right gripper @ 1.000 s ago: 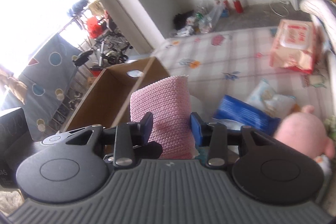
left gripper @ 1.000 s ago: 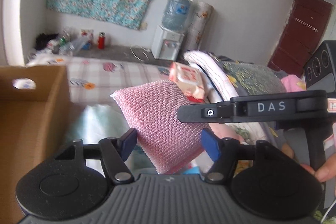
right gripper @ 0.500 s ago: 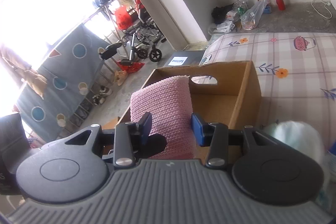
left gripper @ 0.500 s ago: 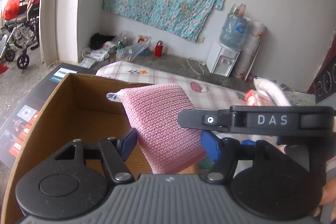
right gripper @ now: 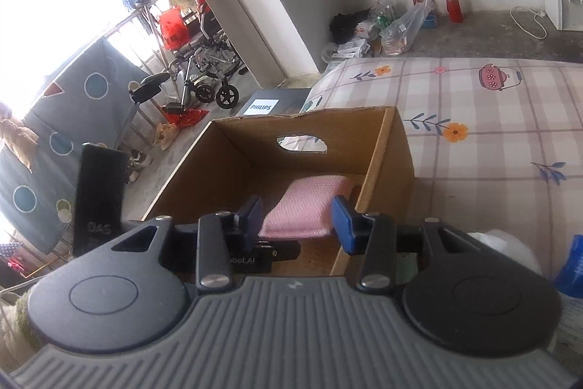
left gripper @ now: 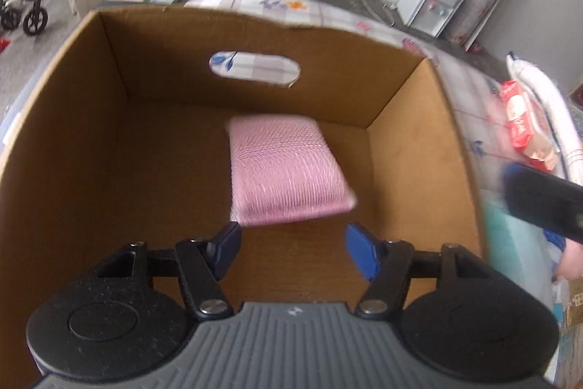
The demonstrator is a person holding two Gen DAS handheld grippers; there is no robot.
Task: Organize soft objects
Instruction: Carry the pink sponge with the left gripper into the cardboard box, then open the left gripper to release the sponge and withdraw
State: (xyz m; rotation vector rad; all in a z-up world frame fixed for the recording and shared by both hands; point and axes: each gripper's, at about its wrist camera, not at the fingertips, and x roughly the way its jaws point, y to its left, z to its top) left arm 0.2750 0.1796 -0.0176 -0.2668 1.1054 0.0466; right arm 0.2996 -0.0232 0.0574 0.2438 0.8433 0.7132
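The pink knitted cushion (left gripper: 288,170) is down in the cardboard box (left gripper: 408,141), lying flat on the box floor, toward the far right part of it, a little short of the far wall with the oval handle hole (left gripper: 255,68). Its near edge is blurred in the left wrist view.

Left claw (left gripper: 293,248) hangs over the open box, pointing steeply down into it, its blue pads (left gripper: 360,252) spread apart with nothing between them; the cushion lies just beyond the tips, clear of both. The jaws are closing a little at this moment, on empty air.

Right claw (right gripper: 297,219) sits at the near rim of the box, aimed across it at a shallower slant. Its pads (right gripper: 342,225) stand part-way open and empty; the cushion (right gripper: 309,203) shows through the gap, lower down inside the box, not gripped. In the left wrist view the right claw's black body shows as a dark blur just outside the box's right wall.

The box (right gripper: 397,148) stands on a bed with a checked, flower-printed sheet (right gripper: 492,119). On the bed, right of the box, lies a red-and-white packet (left gripper: 524,130). On the far floor stand a red flask (right gripper: 453,6) and a water dispenser (left gripper: 433,2), and a wheelchair (right gripper: 204,61) stands off to the left.
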